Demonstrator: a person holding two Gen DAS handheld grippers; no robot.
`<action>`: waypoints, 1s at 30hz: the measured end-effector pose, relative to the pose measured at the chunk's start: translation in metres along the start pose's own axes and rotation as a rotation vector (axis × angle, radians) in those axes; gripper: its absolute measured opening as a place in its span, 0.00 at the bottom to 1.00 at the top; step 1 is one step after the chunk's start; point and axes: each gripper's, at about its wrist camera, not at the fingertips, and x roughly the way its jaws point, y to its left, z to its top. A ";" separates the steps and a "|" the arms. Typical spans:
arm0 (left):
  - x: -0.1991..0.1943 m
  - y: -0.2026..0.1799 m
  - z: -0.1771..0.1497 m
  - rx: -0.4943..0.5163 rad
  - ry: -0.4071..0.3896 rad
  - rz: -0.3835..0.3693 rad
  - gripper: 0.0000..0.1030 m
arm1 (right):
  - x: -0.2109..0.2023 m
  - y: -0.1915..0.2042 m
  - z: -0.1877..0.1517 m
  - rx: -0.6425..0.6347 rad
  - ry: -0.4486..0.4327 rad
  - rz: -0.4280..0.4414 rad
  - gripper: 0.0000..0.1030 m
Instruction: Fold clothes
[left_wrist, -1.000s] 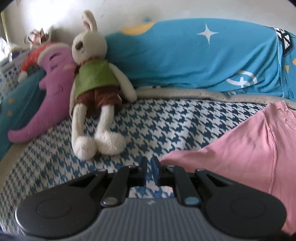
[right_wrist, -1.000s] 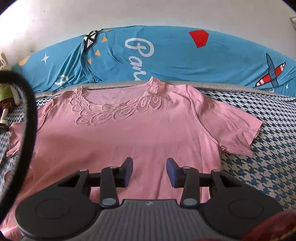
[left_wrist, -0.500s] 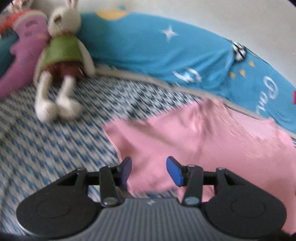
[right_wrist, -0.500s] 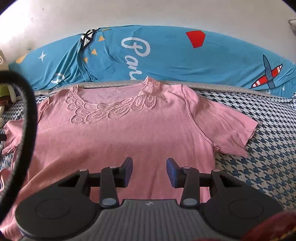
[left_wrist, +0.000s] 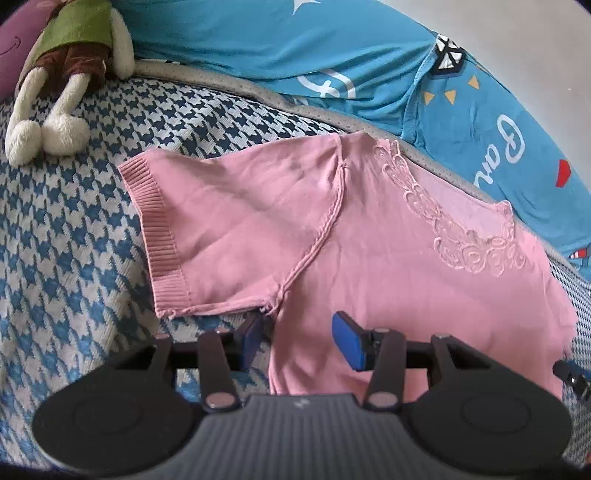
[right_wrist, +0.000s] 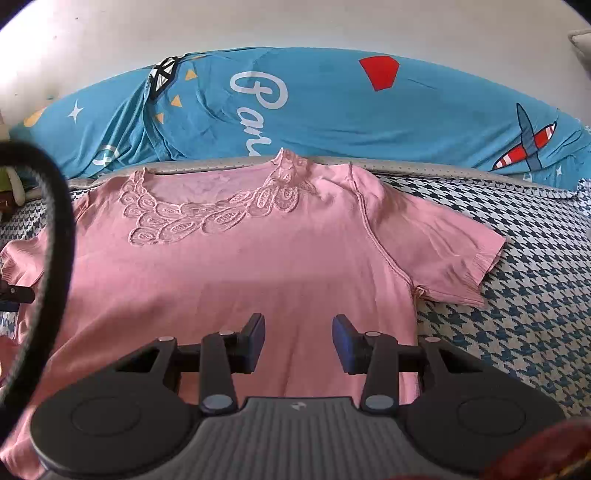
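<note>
A pink short-sleeved shirt (left_wrist: 369, 240) (right_wrist: 258, 266) lies flat, front up, on the houndstooth bedspread (left_wrist: 74, 221), its lace neckline (right_wrist: 207, 210) toward the back. The shirt's left sleeve (left_wrist: 221, 229) is spread out to the side. My left gripper (left_wrist: 299, 339) hovers just below that sleeve's armpit, open, with the shirt's side edge under the gap and neither pad pressing on cloth. Over the shirt's lower middle, my right gripper (right_wrist: 298, 341) also stands open and holds nothing.
A long blue printed bolster (right_wrist: 332, 110) (left_wrist: 332, 44) runs along the wall behind the shirt. A plush rabbit (left_wrist: 70, 66) and a purple plush (left_wrist: 14, 37) lie at the far left. A black cable (right_wrist: 55, 240) curves through the right wrist view's left side.
My left gripper was shut by the sleeve's corner; it has opened and swung right, over the shirt's side. The sleeve now lies spread flat. The right gripper has stayed put.
</note>
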 end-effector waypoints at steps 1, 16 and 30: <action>0.002 -0.001 0.001 0.003 -0.004 0.006 0.42 | 0.000 0.000 0.000 -0.002 0.000 0.002 0.39; -0.004 -0.044 -0.010 0.331 -0.279 0.314 0.09 | 0.002 -0.004 0.002 -0.007 -0.002 0.009 0.39; 0.020 -0.035 -0.008 0.324 -0.176 0.455 0.26 | -0.003 -0.054 0.005 0.091 0.021 0.001 0.39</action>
